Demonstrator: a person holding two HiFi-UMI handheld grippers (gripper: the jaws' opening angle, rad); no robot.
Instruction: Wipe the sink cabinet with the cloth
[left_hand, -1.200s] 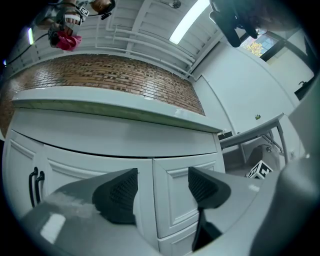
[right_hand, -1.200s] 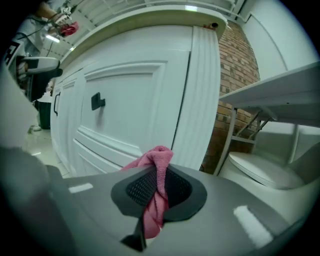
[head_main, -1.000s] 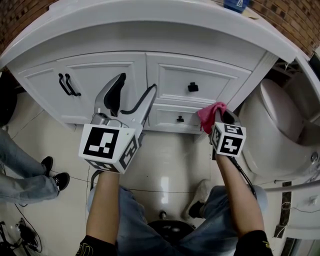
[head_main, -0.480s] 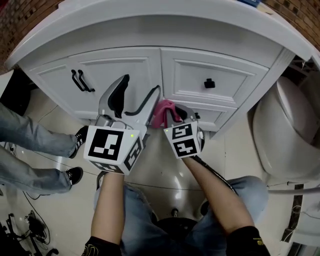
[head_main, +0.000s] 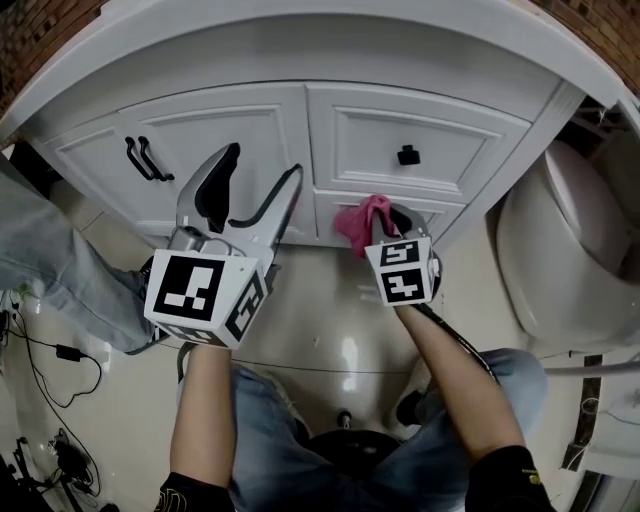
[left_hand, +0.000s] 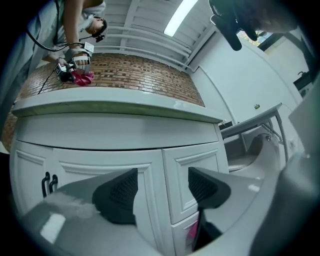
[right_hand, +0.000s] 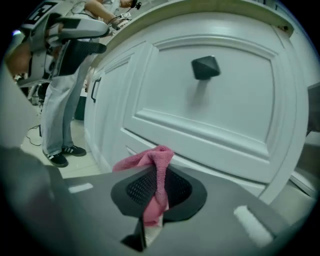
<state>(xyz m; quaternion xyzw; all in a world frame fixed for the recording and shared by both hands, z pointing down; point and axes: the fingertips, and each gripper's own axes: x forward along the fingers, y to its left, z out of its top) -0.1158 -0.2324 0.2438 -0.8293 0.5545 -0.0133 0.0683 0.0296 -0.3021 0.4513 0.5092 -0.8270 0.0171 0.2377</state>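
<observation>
Looking steeply down at the front of a white sink cabinet (head_main: 330, 60), doors on the left and drawers on the right. Pinching a pink cloth (right_hand: 155, 160) hard in the right gripper (right_hand: 159, 186), jaws pressed together on it, with a wad bunched up past the tips and a bit hanging down between the pads. Holding that wad low on the cabinet front, just below the drawer with the black knob (head_main: 407, 155). Can't tell if it's actually touching the panel or just next to it. Holding the left gripper (left_hand: 162, 187) up beside it, jaws spread wide with nothing between them, aimed at the seam between the left door (head_main: 215, 120) and the drawers, clear of the surface. Two black bar handles (head_main: 142, 158) further left on that door. Also in frame: somebody's jeans (head_main: 60, 270) on the left over the shiny tile floor (head_main: 330, 300), plus a rounded white fixture (head_main: 560, 270) off to the right.
</observation>
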